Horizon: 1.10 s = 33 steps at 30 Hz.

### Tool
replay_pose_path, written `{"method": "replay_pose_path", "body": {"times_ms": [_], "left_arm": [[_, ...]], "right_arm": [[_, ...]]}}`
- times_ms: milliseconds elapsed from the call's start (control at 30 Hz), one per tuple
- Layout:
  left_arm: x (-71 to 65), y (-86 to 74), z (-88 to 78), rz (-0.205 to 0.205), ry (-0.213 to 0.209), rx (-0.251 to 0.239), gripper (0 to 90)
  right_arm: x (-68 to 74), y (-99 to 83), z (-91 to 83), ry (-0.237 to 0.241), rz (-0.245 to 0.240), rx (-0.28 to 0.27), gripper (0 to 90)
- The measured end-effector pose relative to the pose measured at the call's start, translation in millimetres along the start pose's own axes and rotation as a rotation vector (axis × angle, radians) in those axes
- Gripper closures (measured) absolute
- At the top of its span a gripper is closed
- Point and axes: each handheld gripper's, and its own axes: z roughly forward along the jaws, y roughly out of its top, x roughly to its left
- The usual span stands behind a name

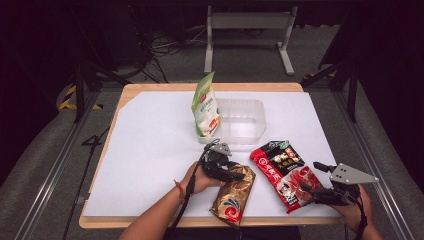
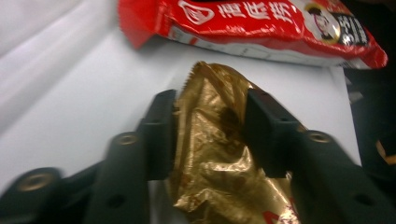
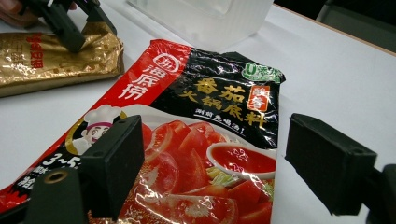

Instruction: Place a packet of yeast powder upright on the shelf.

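Observation:
A crumpled gold foil packet [image 1: 234,195] lies near the table's front edge. My left gripper [image 1: 239,175] comes at its far end, and in the left gripper view both jaws press the packet [image 2: 210,140] from either side, so this gripper [image 2: 212,100] is shut on it. To its right lies a red and black soup-base packet [image 1: 282,167] printed with tomatoes. My right gripper [image 1: 312,180] is at that packet's near right corner. Its jaws [image 3: 215,149] stand wide apart over the flat packet [image 3: 201,130] without touching it.
A clear plastic tub [image 1: 245,120] stands mid-table, with a green and white pouch [image 1: 206,105] upright against its left wall. The white sheet [image 1: 150,145] covers the wooden tabletop. The front edge runs just below both packets.

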Motion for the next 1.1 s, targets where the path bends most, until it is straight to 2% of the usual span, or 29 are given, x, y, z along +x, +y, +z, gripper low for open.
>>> {"method": "replay_pose_path", "body": {"times_ms": [100,133,200,267,467,600,633,700,733,800,833,900,1100], "left_arm": [[-3.4,-0.9,-2.1,0.020,0.058,-0.030,74.5],[-4.4,-1.2,-2.8,0.024,0.065,-0.041,79.9],[-5.2,-1.1,-4.0,0.033,0.076,-0.045,84.2],[-7.9,0.9,-10.6,0.052,0.106,-0.078,85.7],[-10.4,6.7,-38.5,0.036,0.159,-0.205,87.0],[-14.7,9.4,-58.8,0.030,0.179,-0.282,87.3],[-16.2,10.2,-63.9,0.035,0.174,-0.295,87.4],[-19.8,11.6,-73.8,0.040,0.191,-0.332,87.5],[-21.3,12.5,-78.5,0.038,0.184,-0.347,87.5],[-25.3,14.0,-89.7,0.036,0.218,-0.386,87.5],[-25.7,14.6,-93.4,0.032,0.217,-0.394,87.5],[-27.8,15.7,-103.9,0.031,0.247,-0.432,87.6],[-31.1,16.9,-120.3,0.031,0.259,-0.496,87.9]], "right_arm": [[0.8,0.2,-0.2,0.003,-0.006,0.001,19.8],[0.8,0.3,-0.3,0.003,-0.008,0.000,19.8],[0.5,0.2,-0.5,0.004,-0.009,-0.001,19.8],[0.4,0.3,-0.4,0.005,-0.010,-0.002,19.8],[0.8,0.2,0.8,0.014,-0.016,0.000,19.9],[0.5,0.4,0.1,0.013,-0.021,-0.004,19.9],[0.5,0.4,-0.2,0.013,-0.018,-0.004,19.9],[0.4,0.6,-0.6,0.009,-0.017,-0.006,19.9],[0.3,0.6,-0.9,0.010,-0.015,-0.007,19.9],[0.5,0.5,-1.0,0.010,-0.018,-0.005,19.9],[0.4,0.4,-1.0,0.009,-0.018,-0.005,19.9],[0.0,0.5,-0.8,0.007,-0.015,-0.005,19.9],[0.6,1.0,-0.6,0.003,-0.022,-0.004,19.9]]}}
